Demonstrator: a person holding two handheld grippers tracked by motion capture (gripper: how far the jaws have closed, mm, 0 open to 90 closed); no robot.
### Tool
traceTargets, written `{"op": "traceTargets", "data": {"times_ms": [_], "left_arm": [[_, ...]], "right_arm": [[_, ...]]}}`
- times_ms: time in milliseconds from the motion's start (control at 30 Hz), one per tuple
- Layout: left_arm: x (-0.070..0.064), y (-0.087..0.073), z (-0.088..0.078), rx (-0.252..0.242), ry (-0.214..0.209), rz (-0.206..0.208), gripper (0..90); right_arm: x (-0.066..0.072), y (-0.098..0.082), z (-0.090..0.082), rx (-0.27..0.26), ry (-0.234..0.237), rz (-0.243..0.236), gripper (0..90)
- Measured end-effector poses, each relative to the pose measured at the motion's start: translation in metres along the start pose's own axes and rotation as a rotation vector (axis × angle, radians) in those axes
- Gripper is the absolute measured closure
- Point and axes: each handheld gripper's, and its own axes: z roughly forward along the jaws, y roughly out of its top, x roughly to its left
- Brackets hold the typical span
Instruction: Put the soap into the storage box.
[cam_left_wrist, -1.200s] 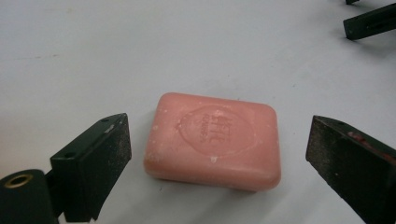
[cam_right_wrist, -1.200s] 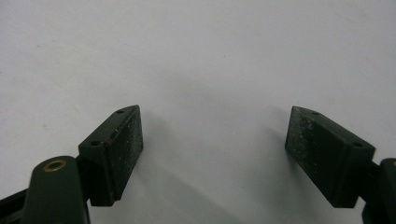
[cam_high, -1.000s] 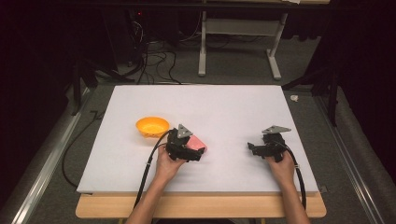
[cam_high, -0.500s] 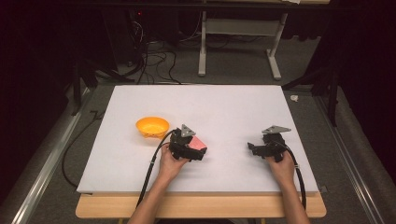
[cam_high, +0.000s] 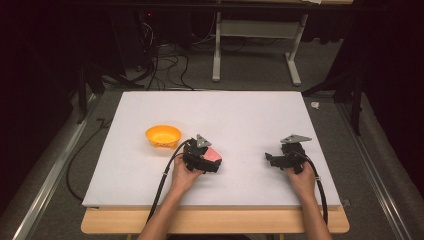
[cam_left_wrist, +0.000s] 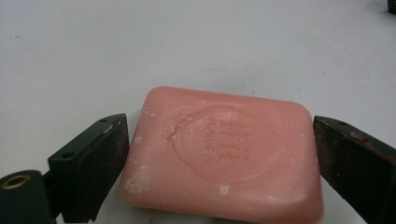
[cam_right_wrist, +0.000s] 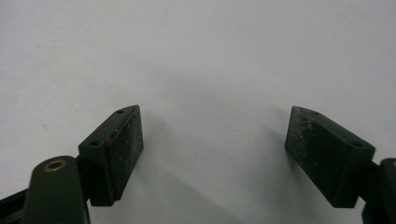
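Your left claw (cam_left_wrist: 219, 158) straddles the soap (cam_left_wrist: 224, 154) at lower centre, jaws apart, poised to clamp; your right claw (cam_right_wrist: 212, 154) idles apart over bare bench (cam_high: 250, 115).

I'm looking at a pink soap bar (cam_left_wrist: 223, 154) — salmon-pink, flecked with small whitish specks, an oval seal with lettering pressed into its top. My left gripper (cam_left_wrist: 219, 158) has black jaws either side of it, the right-hand one smeared faintly red along its edge. The right gripper (cam_right_wrist: 212, 154) is black too, its pads dusted with pale speckles. The counter (cam_high: 240, 115) is plain white with a light wood edge — and there's a bright orange bowl (cam_high: 163, 135) on it.
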Motion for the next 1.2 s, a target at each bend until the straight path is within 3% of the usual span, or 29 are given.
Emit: {"op": "traceTargets", "data": {"times_ms": [367,1200], "left_arm": [[-0.0033,-0.0017,0.0050,0.019,0.023,0.035,9.7],[-0.0024,-0.0020,0.0026,0.020,0.030,0.042,13.6]], "right_arm": [[0.0000,0.0000,0.0000,0.000,0.000,0.000,20.0],[-0.0001,0.0000,0.0000,0.000,0.000,-0.002,20.0]]}}
